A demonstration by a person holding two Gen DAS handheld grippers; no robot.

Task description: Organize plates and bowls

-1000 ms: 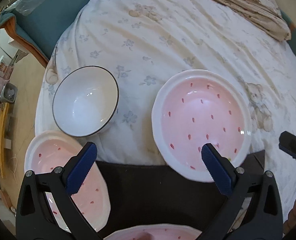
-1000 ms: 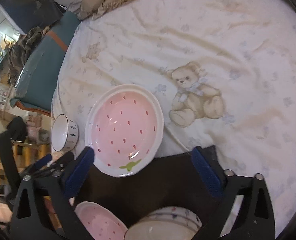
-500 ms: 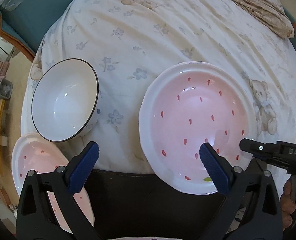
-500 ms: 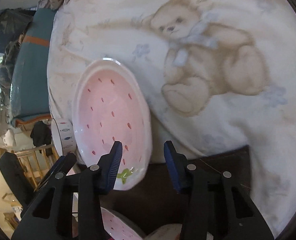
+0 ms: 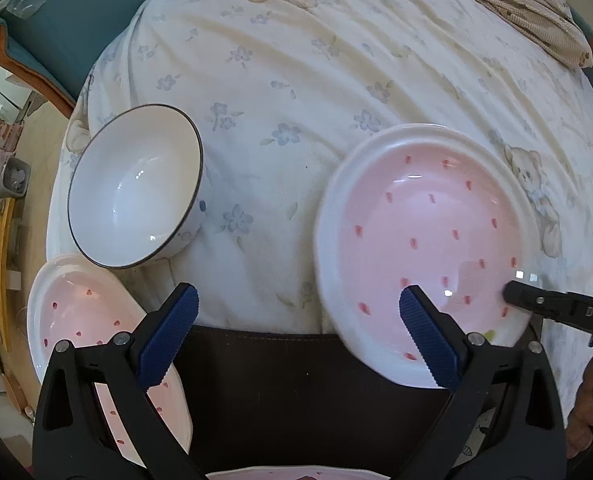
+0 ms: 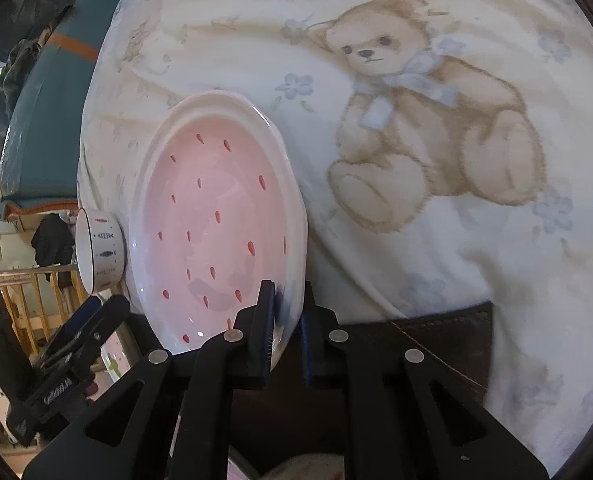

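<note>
A pink strawberry-print plate [image 6: 212,232] with a white rim is tilted up off the bear-print cloth; it also shows in the left wrist view [image 5: 424,248]. My right gripper [image 6: 286,328] is shut on its near rim. My left gripper [image 5: 296,336] is open and empty, held over the dark mat between the plates. A white bowl with a dark rim [image 5: 136,188] sits left on the cloth; it also shows in the right wrist view [image 6: 98,248]. A second pink plate [image 5: 92,332] lies at lower left.
A dark brown mat [image 5: 296,392] lies at the table's near edge. The rim of another pink plate [image 5: 288,474] shows at the bottom. A folded patterned cloth [image 5: 516,4] lies at the far right. A teal cushion [image 5: 64,20] is beyond the table's left edge.
My right gripper has closed on the pink plate's near rim and the plate has tipped up off the cloth. My left gripper has stayed open, drifting slightly.
</note>
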